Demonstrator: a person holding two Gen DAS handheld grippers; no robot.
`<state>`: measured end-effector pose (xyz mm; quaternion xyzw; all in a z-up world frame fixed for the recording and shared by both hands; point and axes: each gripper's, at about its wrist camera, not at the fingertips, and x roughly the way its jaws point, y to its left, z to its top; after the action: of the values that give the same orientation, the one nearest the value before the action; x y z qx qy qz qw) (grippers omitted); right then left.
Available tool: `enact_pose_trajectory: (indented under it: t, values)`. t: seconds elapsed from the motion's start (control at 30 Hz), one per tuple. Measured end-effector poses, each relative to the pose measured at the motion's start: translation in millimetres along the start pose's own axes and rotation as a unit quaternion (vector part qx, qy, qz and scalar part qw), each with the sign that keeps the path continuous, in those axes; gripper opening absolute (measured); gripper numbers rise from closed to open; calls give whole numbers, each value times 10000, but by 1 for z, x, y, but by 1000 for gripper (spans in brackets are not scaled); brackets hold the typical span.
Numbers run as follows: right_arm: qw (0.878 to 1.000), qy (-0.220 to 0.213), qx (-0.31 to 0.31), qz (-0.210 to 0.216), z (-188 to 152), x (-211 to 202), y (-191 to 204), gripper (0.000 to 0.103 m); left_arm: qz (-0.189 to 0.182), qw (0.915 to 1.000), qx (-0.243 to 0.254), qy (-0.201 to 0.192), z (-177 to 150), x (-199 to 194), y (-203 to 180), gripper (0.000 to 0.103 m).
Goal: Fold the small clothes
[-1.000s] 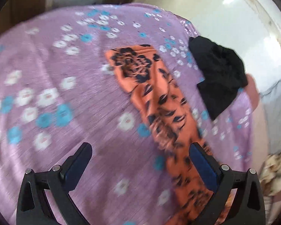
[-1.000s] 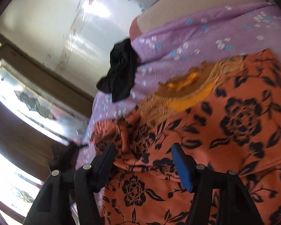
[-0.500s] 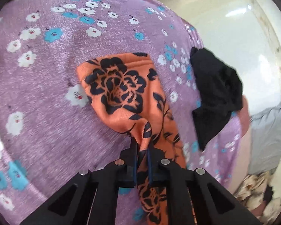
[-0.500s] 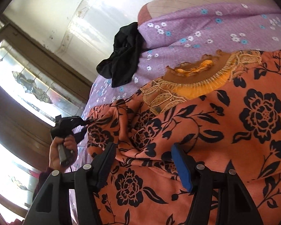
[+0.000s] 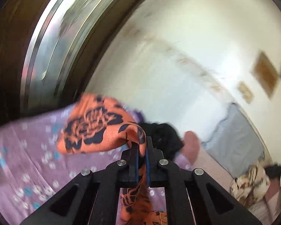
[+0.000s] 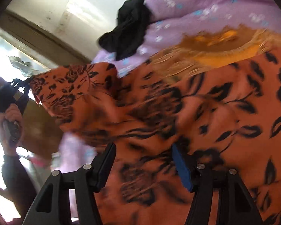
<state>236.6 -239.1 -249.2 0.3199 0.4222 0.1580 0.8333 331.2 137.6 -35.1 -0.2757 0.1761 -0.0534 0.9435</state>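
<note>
An orange garment with black flowers (image 6: 206, 103) lies on a purple flowered bedsheet (image 6: 206, 5). Its yellow embroidered neckline (image 6: 215, 45) shows at the far side. My left gripper (image 5: 142, 150) is shut on the garment's sleeve (image 5: 95, 125) and holds it lifted above the sheet; it also shows in the right wrist view (image 6: 18, 88), held by a hand. My right gripper (image 6: 144, 161) is open, its fingers apart over the garment's body, holding nothing.
A crumpled black cloth (image 6: 129, 28) lies on the sheet beyond the garment, also in the left wrist view (image 5: 163, 136). A white wall (image 5: 178, 46) and a mirrored wooden headboard (image 5: 52, 37) stand behind. A grey pillow (image 5: 238, 133) lies to the right.
My left gripper closed on the sleeve and has lifted it up off the sheet, tilting the view towards the wall. My right gripper stayed open over the garment.
</note>
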Motion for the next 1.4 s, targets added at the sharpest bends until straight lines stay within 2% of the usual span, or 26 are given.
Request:
enact_pose_trajectory:
  t: [0.07, 0.17, 0.2, 0.23, 0.27, 0.37, 0.4, 0.43, 0.47, 0.5, 0.53, 0.57, 0.63, 0.67, 0.7, 0.73, 0.8, 0.87, 0.97, 1.03, 1.07, 1.1, 1.17, 1.3, 1.37, 1.4]
  values:
    - [9984, -546, -82, -103, 7, -32, 1, 65, -308, 9988, 367, -4, -7, -16, -28, 6]
    - [9919, -1207, 302, -271, 20, -82, -21, 65, -625, 9932, 848, 499, -34, -9, -76, 6]
    - [9876, -1449, 536, -280, 23, -101, -32, 65, -851, 9870, 1171, 703, -51, -4, -101, 6]
    - [9825, -1681, 747, -293, 25, -117, -42, 65, -957, 9819, 1426, 805, -64, 0, -117, 6]
    - [9755, -1948, 964, -338, 26, -137, -53, 65, -1037, 9732, 1804, 982, -85, 6, -141, 6]
    - [9535, -2607, 1444, -443, 27, -186, -81, 66, -1288, 9411, 2627, 1694, -155, 27, -195, 7]
    - [9467, -2775, 1577, -423, 27, -200, -88, 66, -1434, 9199, 2990, 2095, -192, 37, -216, 8]
    - [9421, -2884, 1659, -419, 29, -209, -93, 66, -1493, 9025, 3244, 2408, -219, 44, -227, 19]
    - [9362, -3021, 1744, -441, 27, -219, -98, 67, -1495, 8805, 3537, 2781, -248, 52, -238, 35]
    - [9308, -3136, 1813, -490, 25, -226, -101, 69, -1447, 8647, 3759, 3001, -268, 53, -244, 41]
    - [9270, -3202, 1876, -544, 24, -231, -104, 73, -1318, 8533, 3989, 3090, -287, 51, -248, 42]
    - [9251, -3218, 1929, -576, 25, -235, -109, 75, -1171, 8524, 4095, 3034, -292, 51, -248, 42]
    - [9266, -3140, 1990, -563, 27, -236, -113, 75, -1084, 8629, 4001, 2892, -282, 44, -242, 47]
    - [9287, -3081, 1992, -535, 29, -234, -114, 75, -1092, 8742, 3813, 2801, -269, 40, -234, 56]
    - [9322, -2993, 1968, -530, 32, -232, -115, 75, -1046, 8910, 3536, 2647, -249, 37, -223, 62]
    - [9365, -2873, 1929, -574, 33, -230, -115, 75, -963, 9025, 3354, 2522, -234, 27, -206, 73]
    - [9464, -2519, 1862, -790, 35, -216, -111, 75, -565, 9259, 2950, 2292, -206, 24, -175, 77]
    - [9545, -2085, 1891, -987, 35, -193, -114, 75, -193, 9311, 2787, 2346, -197, 28, -147, 77]
    - [9578, -1742, 2030, -1053, 32, -170, -129, 70, 532, 9284, 2619, 2583, -195, 48, -102, 77]
    - [9553, -1669, 2152, -1149, 33, -157, -139, 57, 893, 9222, 2449, 2855, -199, 66, -75, 77]
    - [9557, -1619, 2190, -1118, 34, -151, -144, 55, 1017, 9192, 2321, 3015, -201, 73, -63, 77]
    - [9552, -1549, 2249, -1138, 34, -144, -149, 53, 1086, 9164, 2191, 3168, -204, 79, -53, 77]
    - [9508, -1500, 2274, -1472, 34, -133, -153, 53, 1198, 9102, 2103, 3361, -213, 88, -45, 77]
    - [9492, -1456, 1791, -2138, 38, -115, -141, 52, 1274, 8915, 2388, 3633, -234, 96, -48, 77]
    - [9359, -1749, 1712, -2534, 40, -125, -134, 52, 1224, 8881, 2449, 3691, -239, 92, -53, 77]
    - [9320, -2008, 1697, -2497, 39, -134, -133, 52, 1221, 8875, 2478, 3690, -241, 91, -56, 77]
